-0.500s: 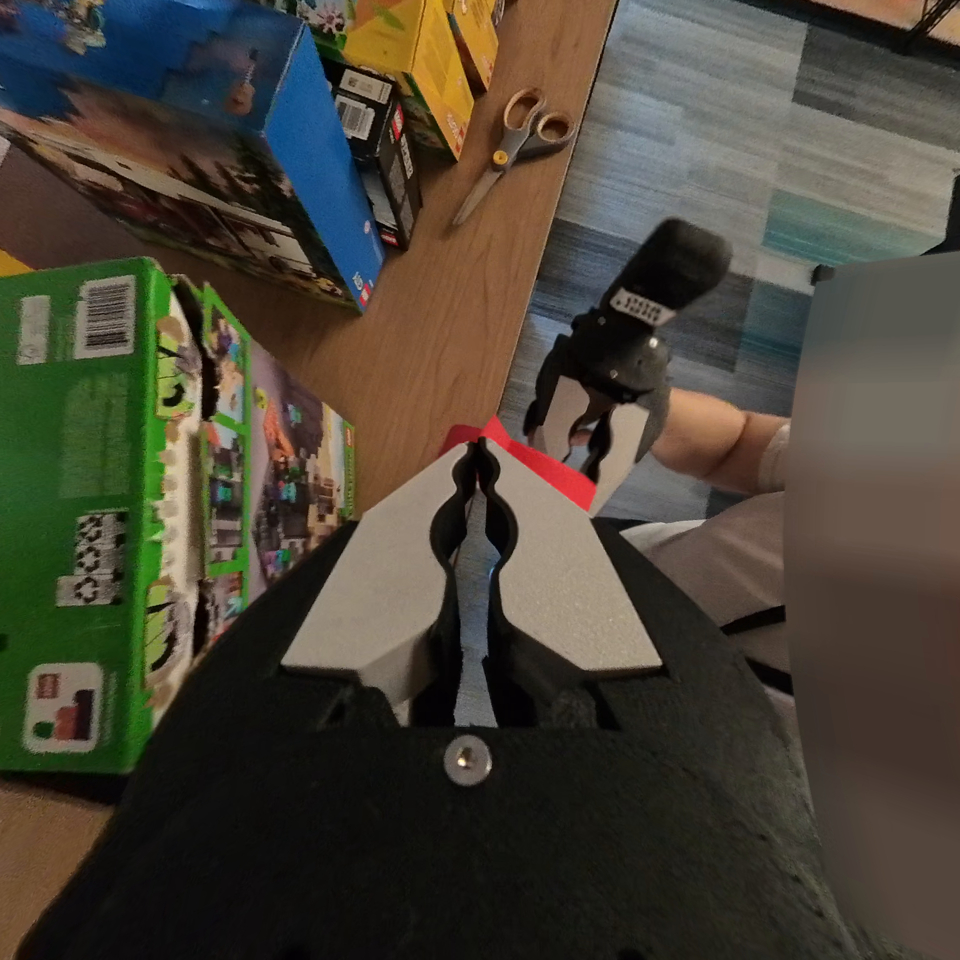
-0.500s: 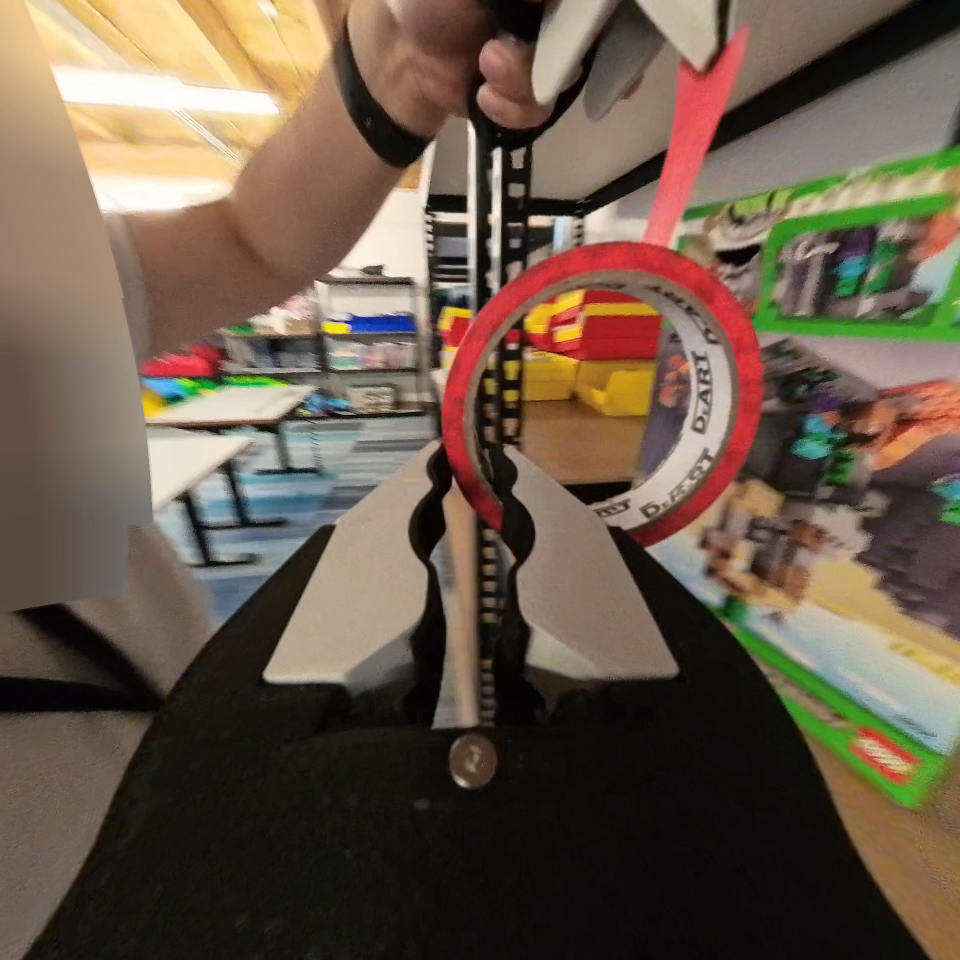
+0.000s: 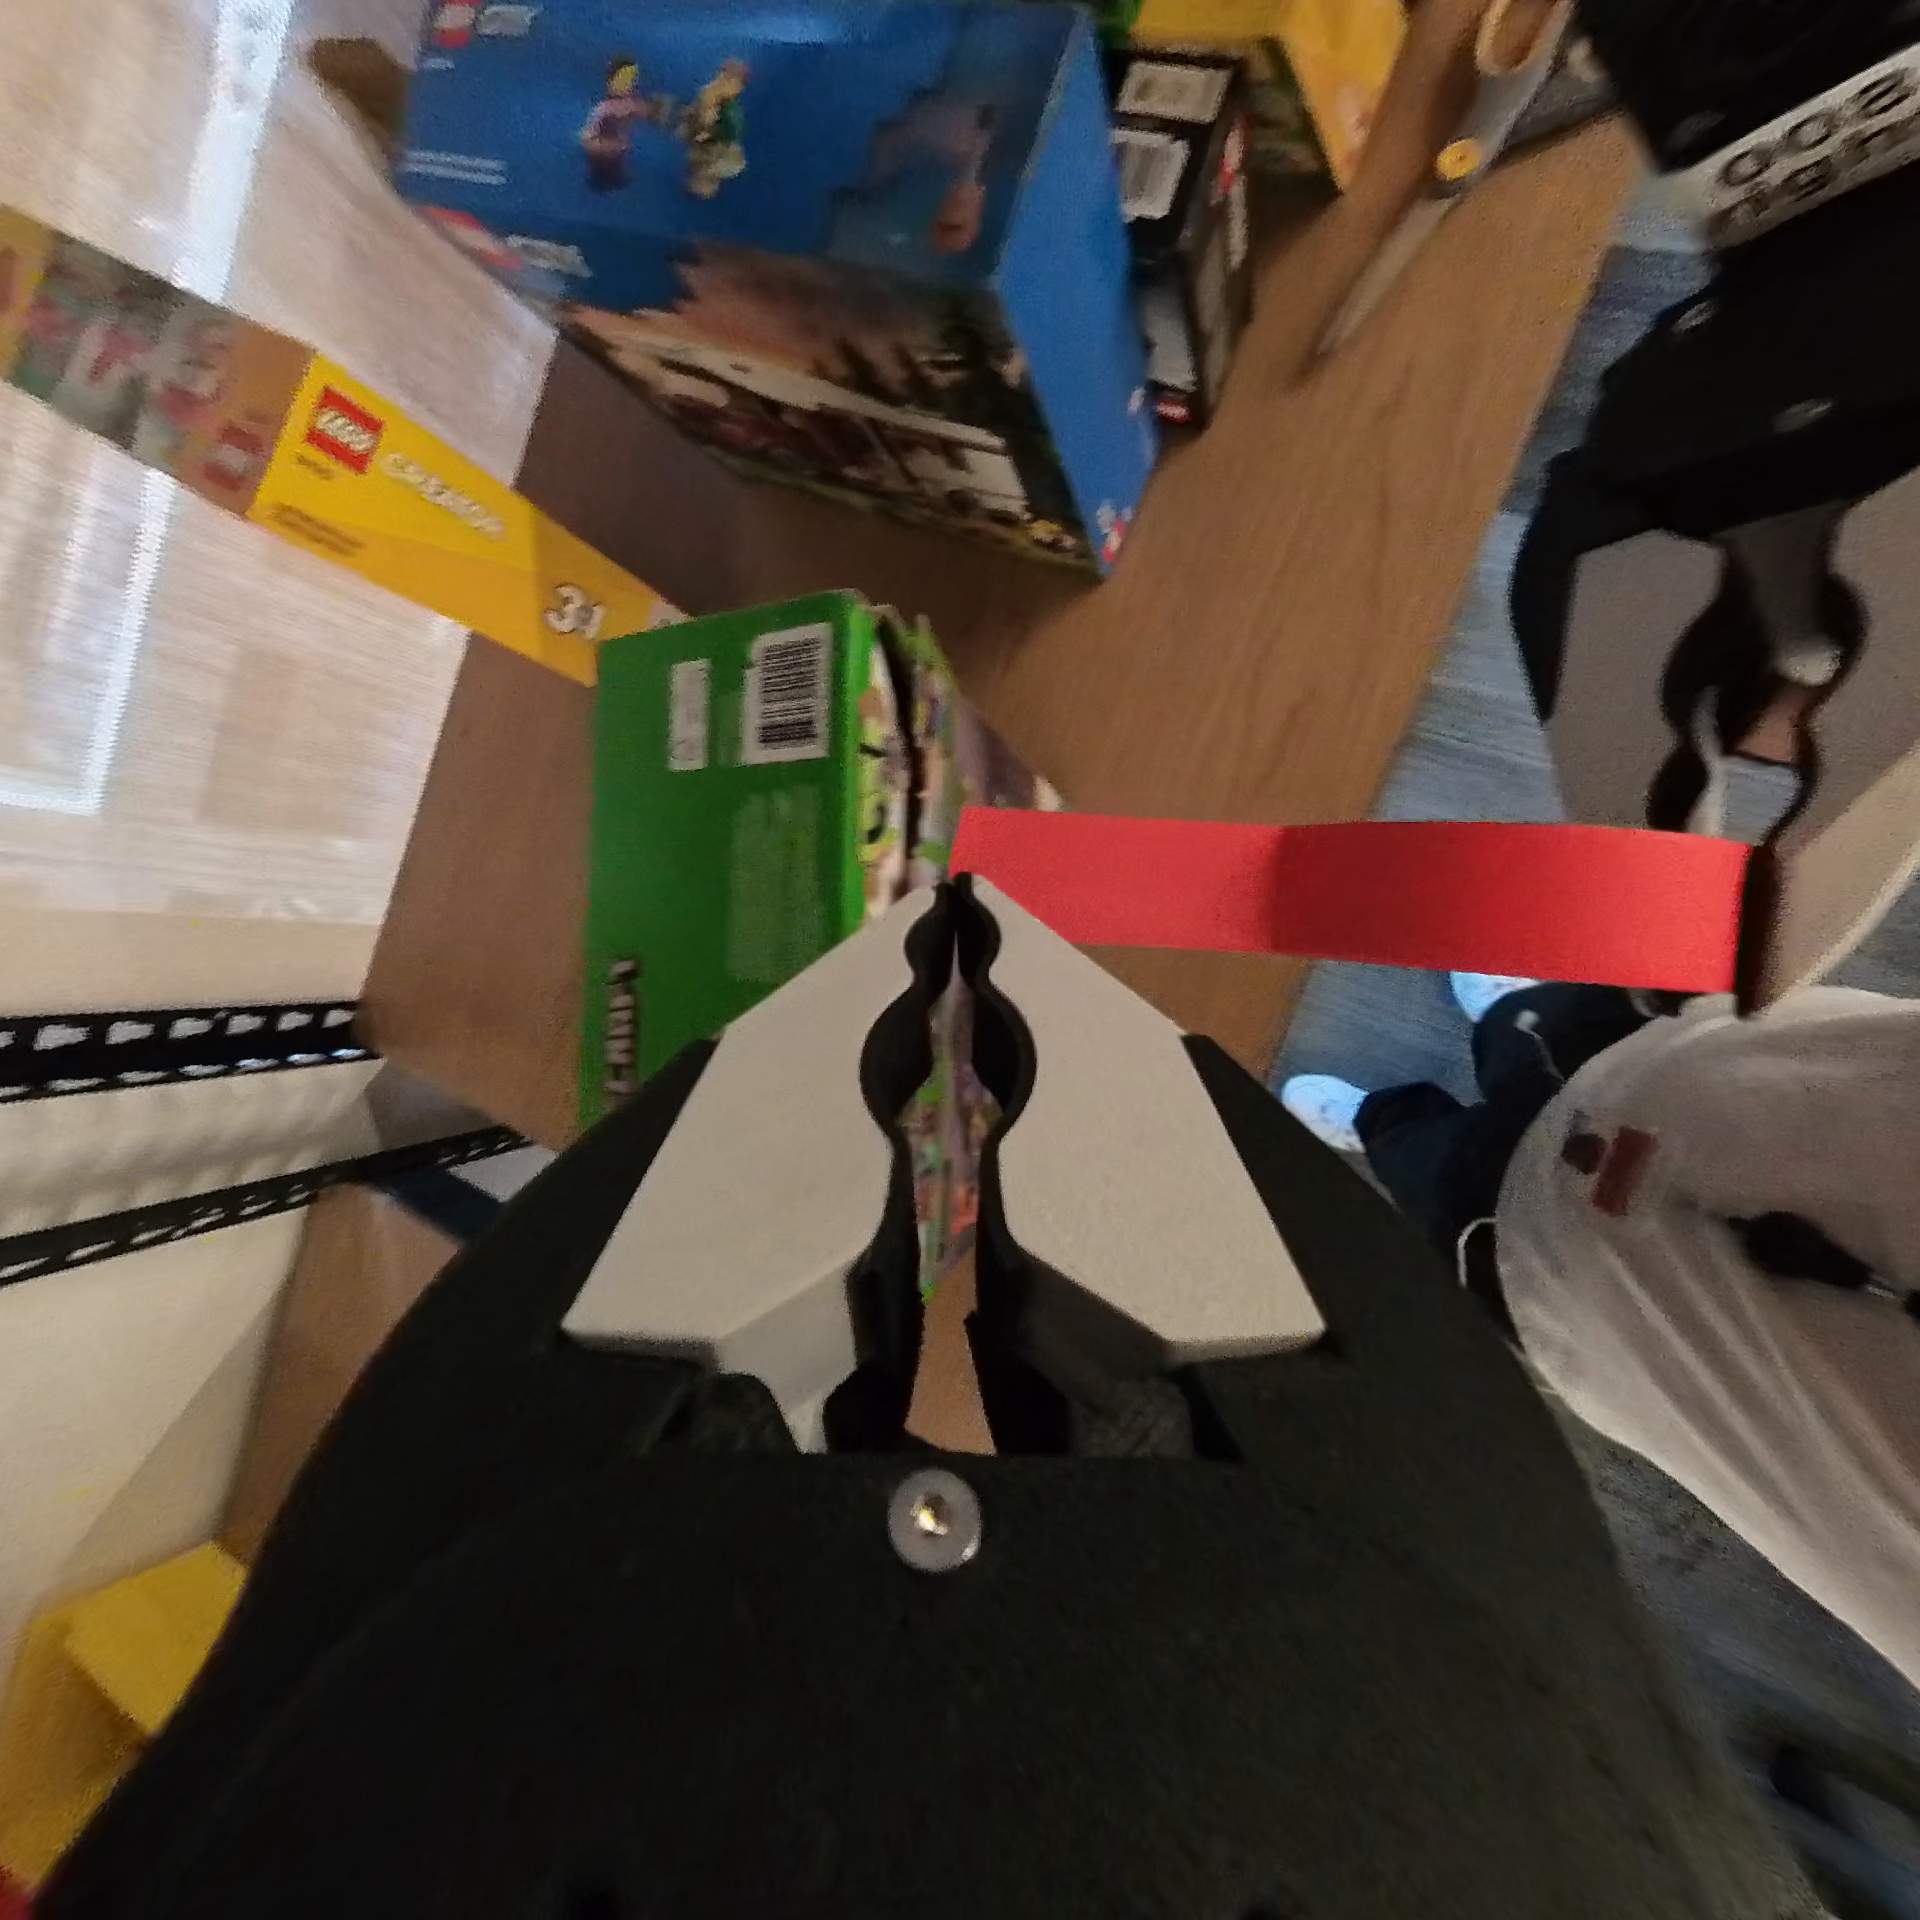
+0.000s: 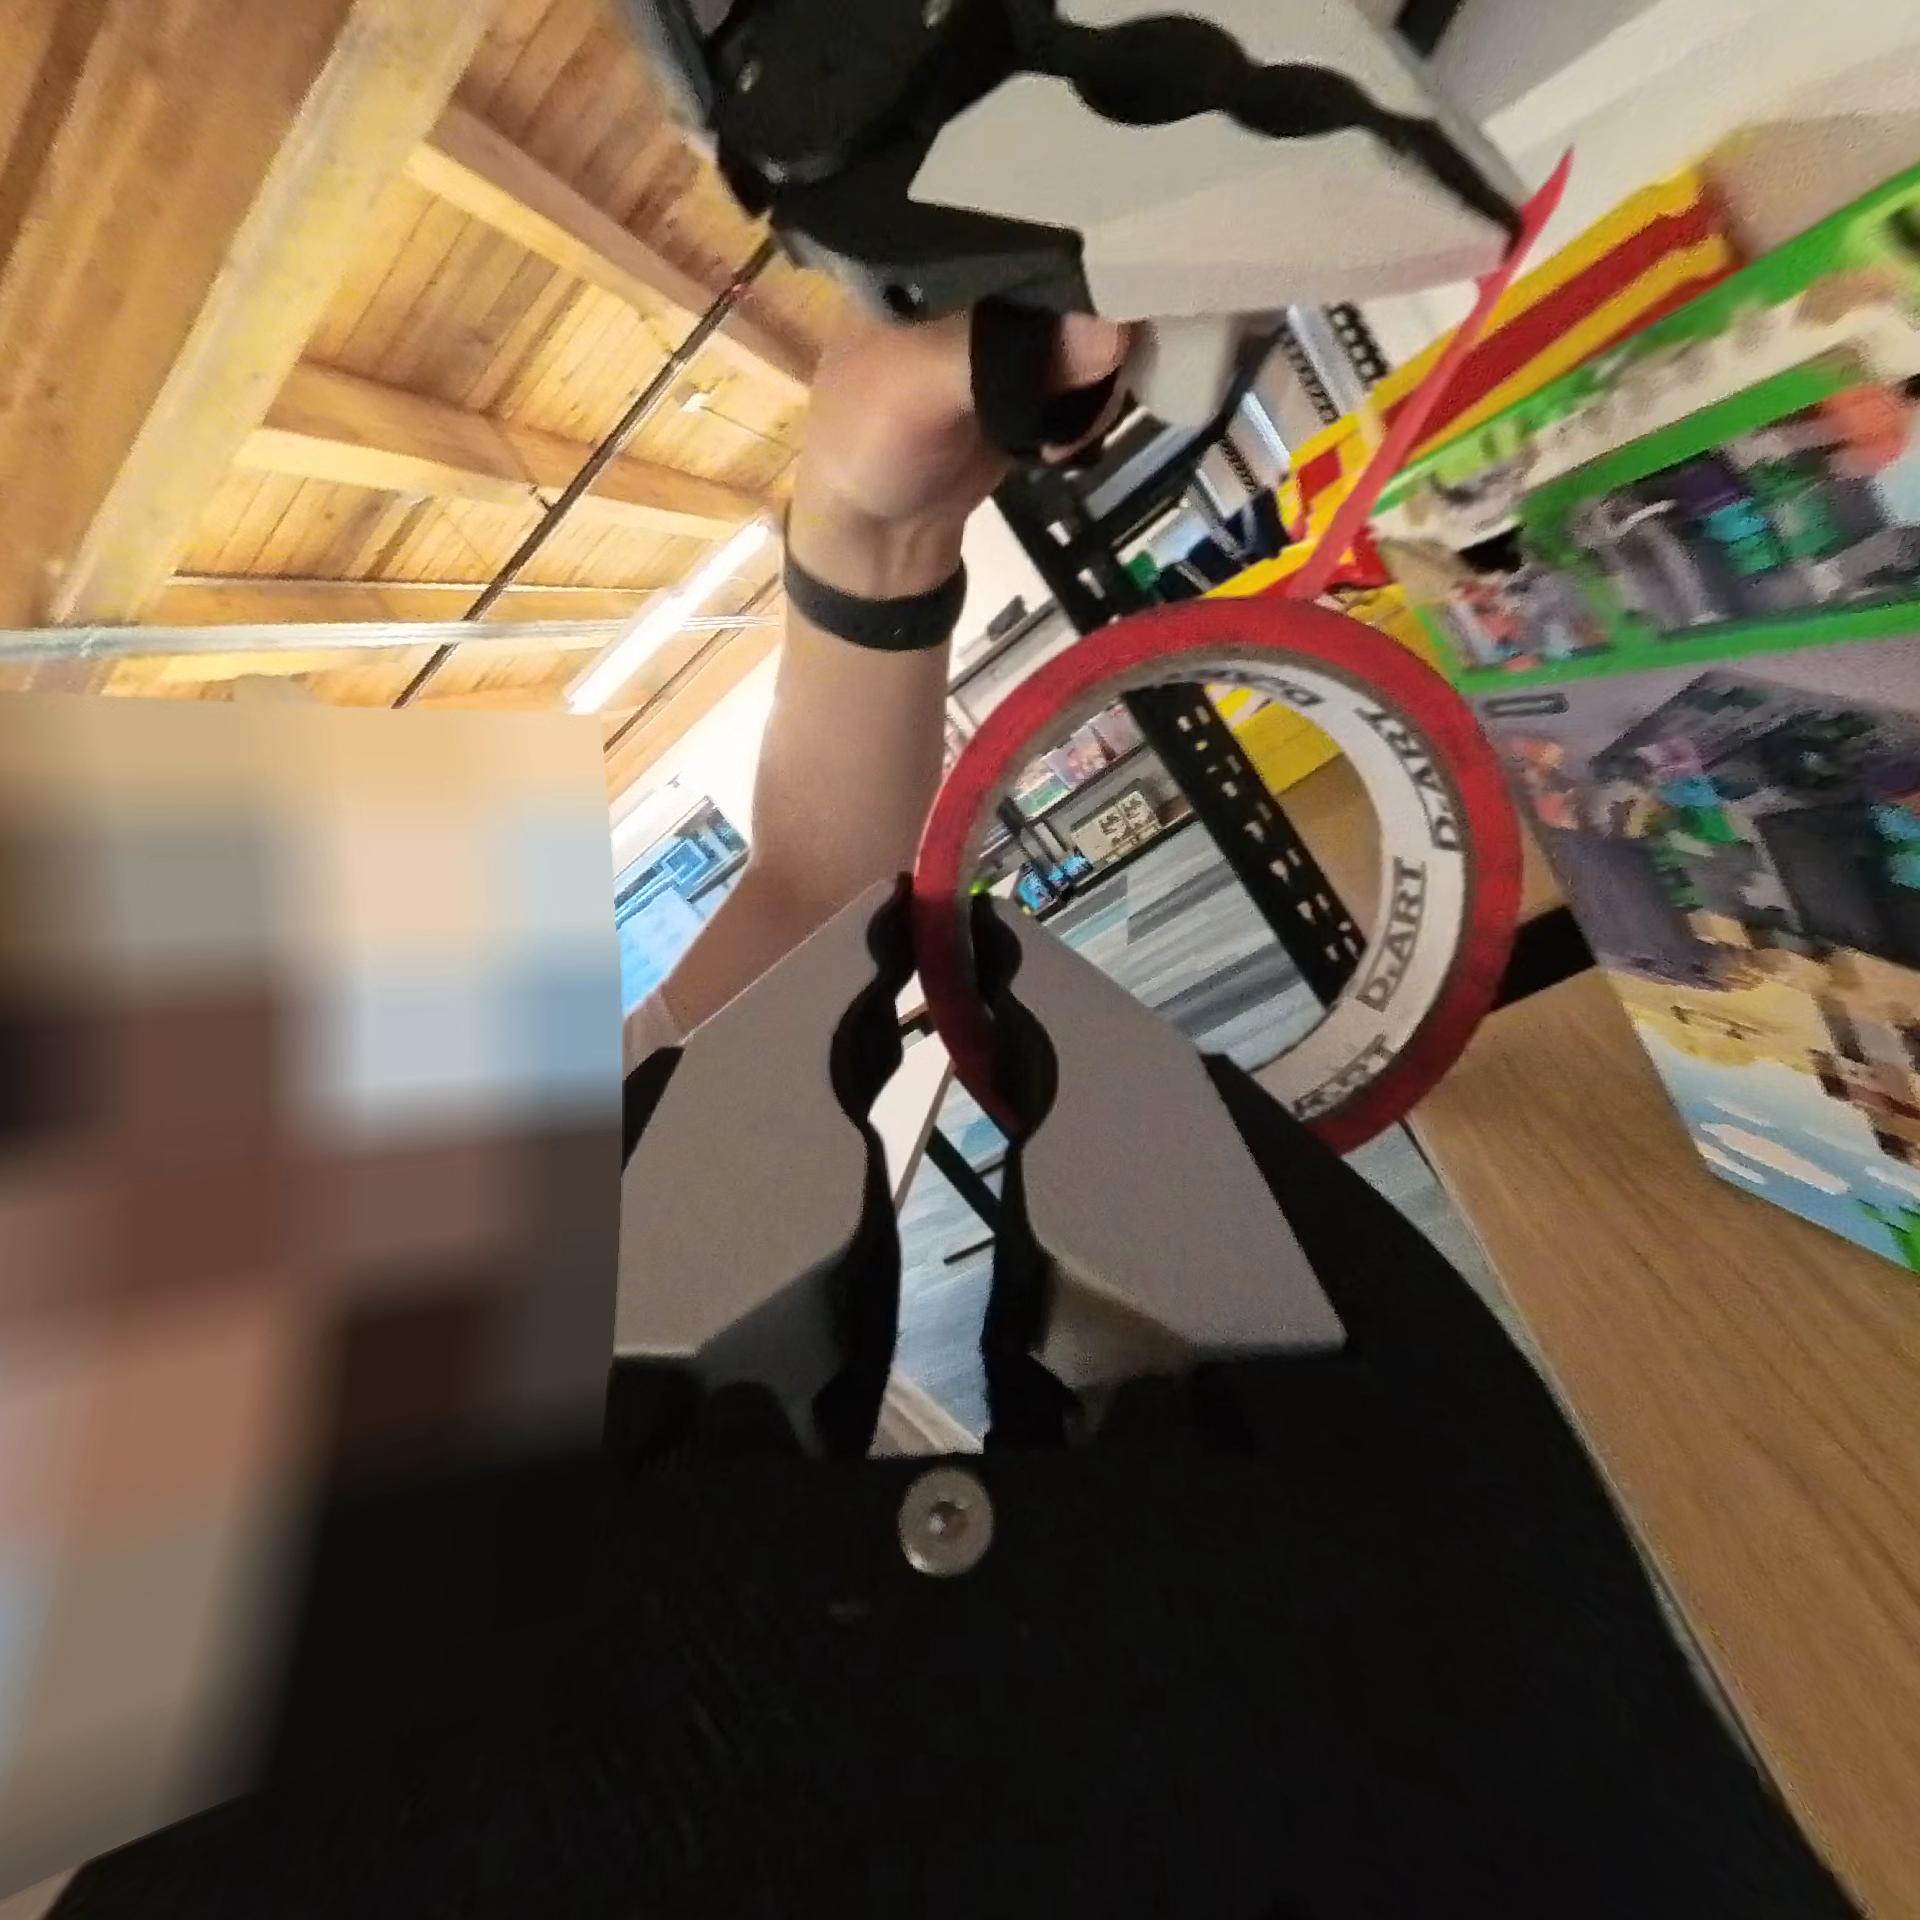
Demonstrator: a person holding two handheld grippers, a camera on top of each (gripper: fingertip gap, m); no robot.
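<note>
Grippers first: left gripper (image 3: 958,888) is pinching the free end of a red tape strip (image 3: 1351,899), tips pressed together on it. Right gripper (image 4: 943,904) is clamping the rim of the red tape roll (image 4: 1475,862), one finger inside the ring, one outside. Left wrist view is showing the strip stretching flat out to the right gripper (image 3: 1756,790), but the roll itself is hidden there, edge-on behind the strip. Right wrist view is showing the roll's ring and printed white core, the strip running up to the left gripper (image 4: 1507,223), and a hand (image 4: 914,436) gripping its handle. Beyond the left tips a green box (image 3: 727,831) is standing on the wooden table (image 3: 1247,644); farther off, a blue box (image 3: 831,260), a yellow box (image 3: 416,509) and blurred scissors (image 3: 1455,177).
</note>
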